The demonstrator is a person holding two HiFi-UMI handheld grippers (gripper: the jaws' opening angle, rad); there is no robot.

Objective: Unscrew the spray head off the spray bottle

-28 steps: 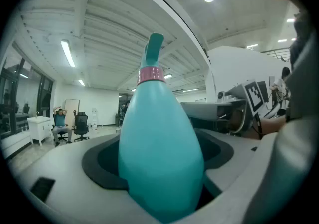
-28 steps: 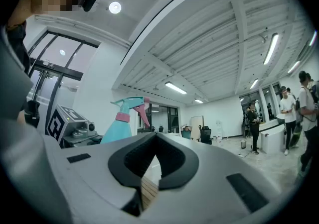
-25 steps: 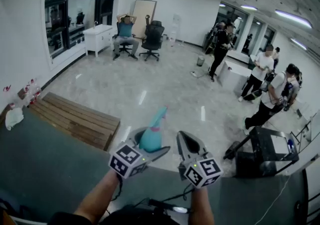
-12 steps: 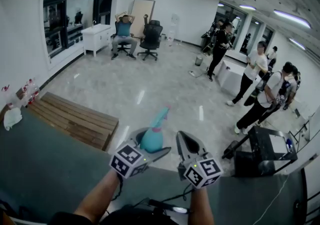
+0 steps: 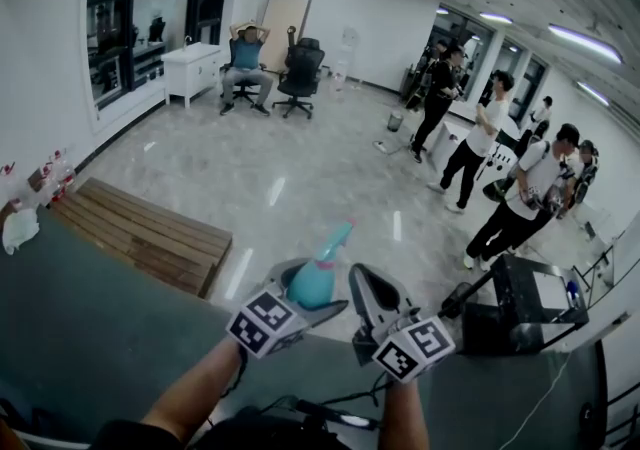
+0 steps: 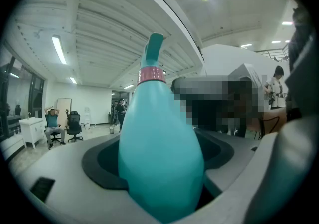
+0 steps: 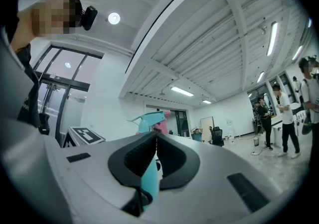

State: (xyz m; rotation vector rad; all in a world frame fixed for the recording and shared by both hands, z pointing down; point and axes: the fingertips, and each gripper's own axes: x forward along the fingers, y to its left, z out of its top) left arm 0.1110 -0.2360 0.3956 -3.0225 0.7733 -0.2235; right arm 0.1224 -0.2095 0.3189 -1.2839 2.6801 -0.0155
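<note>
The spray bottle [image 5: 314, 281] is clamped by its body in the left hand-held gripper [image 5: 300, 296], its spray head [image 5: 338, 235] left exposed for the right hand-held gripper [image 5: 371, 288], closed empty just beside the bottle.

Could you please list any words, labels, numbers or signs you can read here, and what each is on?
No readable text.
The spray bottle shows no label.
The cubes on the left gripper and right gripper bear only square marker patterns.
Nothing farther off is legible.
</note>
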